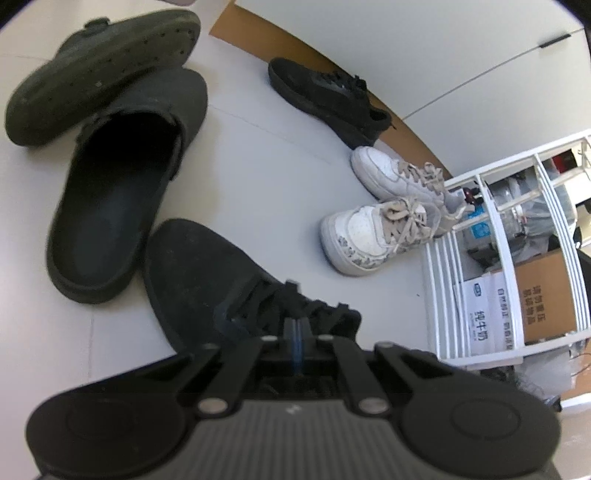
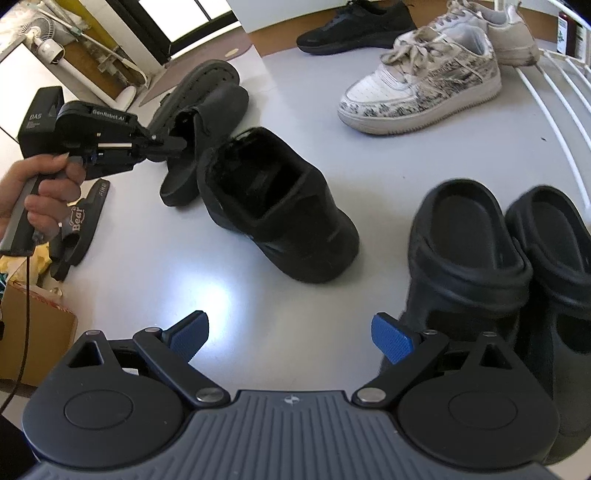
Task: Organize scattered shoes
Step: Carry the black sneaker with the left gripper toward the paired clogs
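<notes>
- The place looks like a lived-in room or storeroom, used for recording, not a tidy shop.
- Worn shoes lie scattered on a pale grey surface [image 2: 295,314], which has a brown edge strip [image 1: 402,122].
- A white wire rack [image 1: 491,266] holds cardboard cartons [image 1: 546,295] with printed labels and plastic-wrapped goods.
- A small white fan [image 2: 35,31], leaning poles and a cardboard box [image 2: 33,343] crowd one corner.
- White cabinet doors [image 1: 443,48] with a dark handle stand behind.

Each fisheye view looks steeply down along its own tongs at the pale grey floor [image 1: 258,155], the left close over a black lace-up suede sneaker [image 1: 207,280], the right from farther back; both share that sneaker [image 2: 280,206] and the white patterned sneakers [image 1: 373,236].
</notes>
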### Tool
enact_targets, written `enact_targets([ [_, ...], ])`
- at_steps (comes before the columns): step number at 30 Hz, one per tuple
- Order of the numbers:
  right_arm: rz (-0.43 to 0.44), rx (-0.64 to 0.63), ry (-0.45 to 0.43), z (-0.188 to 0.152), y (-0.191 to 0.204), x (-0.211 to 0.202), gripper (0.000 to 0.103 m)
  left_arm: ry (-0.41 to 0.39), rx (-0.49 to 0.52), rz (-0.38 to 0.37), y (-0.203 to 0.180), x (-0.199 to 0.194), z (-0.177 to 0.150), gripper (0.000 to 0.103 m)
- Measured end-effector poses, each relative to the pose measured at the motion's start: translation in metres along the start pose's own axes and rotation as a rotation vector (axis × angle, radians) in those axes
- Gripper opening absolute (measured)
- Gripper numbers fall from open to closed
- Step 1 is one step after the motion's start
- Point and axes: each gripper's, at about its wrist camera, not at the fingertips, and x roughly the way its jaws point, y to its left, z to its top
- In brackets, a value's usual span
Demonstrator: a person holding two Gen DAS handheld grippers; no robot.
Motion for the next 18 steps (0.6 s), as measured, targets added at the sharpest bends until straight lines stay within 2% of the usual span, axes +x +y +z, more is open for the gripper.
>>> enact_targets([
  [4, 0.004, -0.018, -0.008, 0.007, 0.009, 0.006, 0.098, -0.005, 0.005, 0.021, 0.008, -0.001, 0.001, 0.0],
  [6, 0.005, -0.026, -0.003, 0.009, 0.012, 0.009, 0.098, 0.002, 0.003, 0.018, 0.01, 0.001, 0.003, 0.007],
  [9, 0.007, -0.036, 0.004, 0.009, 0.016, 0.013, 0.098, -0.007, 0.0, 0.043, 0.014, 0.006, 0.008, 0.032],
  [11, 0.009, -0.04, 0.01, 0.009, 0.019, 0.015, 0.098, -0.02, 0.015, 0.061, 0.013, 0.008, 0.01, 0.055],
  [16, 0.004, -0.038, 0.026, 0.009, 0.019, 0.019, 0.098, -0.034, 0.107, 0.079, 0.001, 0.013, 0.012, 0.08],
  [18, 0.004, -0.038, 0.031, 0.008, 0.018, 0.02, 0.098, -0.028, 0.172, 0.089, -0.006, 0.018, 0.012, 0.082],
])
